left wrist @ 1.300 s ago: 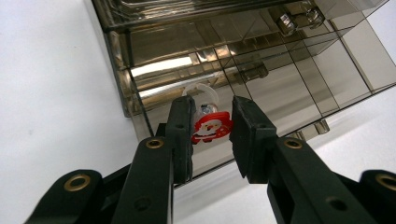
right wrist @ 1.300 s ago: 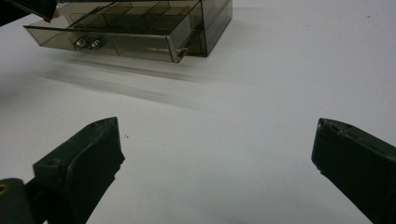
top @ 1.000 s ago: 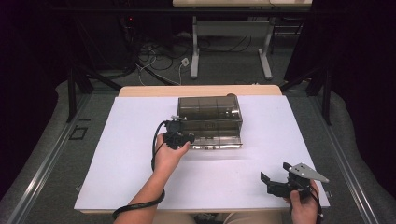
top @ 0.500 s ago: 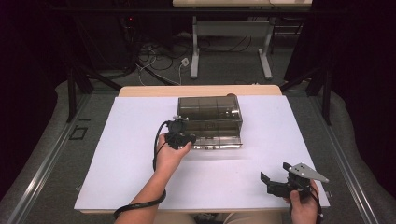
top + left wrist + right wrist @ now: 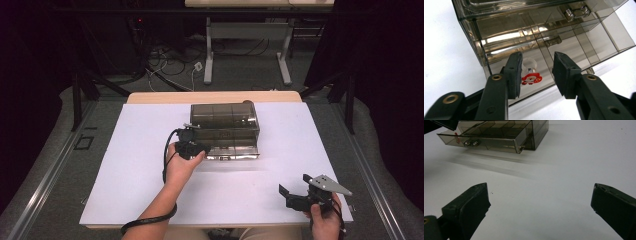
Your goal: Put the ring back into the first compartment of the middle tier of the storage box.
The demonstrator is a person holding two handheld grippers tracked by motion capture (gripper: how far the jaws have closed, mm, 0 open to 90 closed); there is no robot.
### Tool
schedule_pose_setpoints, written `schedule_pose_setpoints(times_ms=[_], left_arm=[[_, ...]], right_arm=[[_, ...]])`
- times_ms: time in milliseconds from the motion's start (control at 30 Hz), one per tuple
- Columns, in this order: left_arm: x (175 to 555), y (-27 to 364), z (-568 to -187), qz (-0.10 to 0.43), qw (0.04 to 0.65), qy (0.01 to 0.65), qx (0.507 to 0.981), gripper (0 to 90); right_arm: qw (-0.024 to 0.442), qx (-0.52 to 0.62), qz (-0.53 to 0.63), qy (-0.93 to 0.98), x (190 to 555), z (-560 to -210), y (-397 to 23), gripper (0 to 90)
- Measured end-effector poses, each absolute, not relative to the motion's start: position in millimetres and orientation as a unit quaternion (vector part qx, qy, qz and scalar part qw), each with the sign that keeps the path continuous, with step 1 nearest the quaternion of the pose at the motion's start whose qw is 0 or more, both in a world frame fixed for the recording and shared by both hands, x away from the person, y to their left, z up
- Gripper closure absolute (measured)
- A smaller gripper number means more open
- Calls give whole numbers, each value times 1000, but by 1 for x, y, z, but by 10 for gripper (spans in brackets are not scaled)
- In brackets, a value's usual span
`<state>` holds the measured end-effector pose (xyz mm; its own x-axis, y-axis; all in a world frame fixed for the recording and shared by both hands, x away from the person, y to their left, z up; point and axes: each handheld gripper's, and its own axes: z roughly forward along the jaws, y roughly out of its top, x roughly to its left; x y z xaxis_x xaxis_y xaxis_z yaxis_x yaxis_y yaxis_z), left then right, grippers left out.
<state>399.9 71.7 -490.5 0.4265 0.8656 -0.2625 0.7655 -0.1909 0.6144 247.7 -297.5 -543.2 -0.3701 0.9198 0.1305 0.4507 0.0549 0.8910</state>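
the smoky clear drawer box (image 5: 225,127) stands near the middle of the white table (image 5: 125,165), a little to the far side, with its lower drawer (image 5: 564,50) pulled out toward the near side. the left tool (image 5: 192,146) is at the left end of this drawer. its jaws have just been opening and now stand a little apart. a small ring with a red santa figure (image 5: 531,76) lies in the drawer between them, not pinched. the right tool (image 5: 299,196) is well apart at the near right corner, jaws spread wide, holding nothing.

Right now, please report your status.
Left gripper jaws just opening above the Santa ring in the drawer. Right gripper open, idle. Nothing blocking.
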Motion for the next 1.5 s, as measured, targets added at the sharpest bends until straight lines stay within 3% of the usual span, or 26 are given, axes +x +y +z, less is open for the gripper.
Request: schedule_pose_setpoints(times_ms=[733,1500], left_arm=[[392,78,-477,102,359,503,779,409],[386,98,-473,110,387,494,771,372]], right_arm=[[252,501,470,682,248,-543,-298,13],[250,503,472,680,249,-544,-299,13]])
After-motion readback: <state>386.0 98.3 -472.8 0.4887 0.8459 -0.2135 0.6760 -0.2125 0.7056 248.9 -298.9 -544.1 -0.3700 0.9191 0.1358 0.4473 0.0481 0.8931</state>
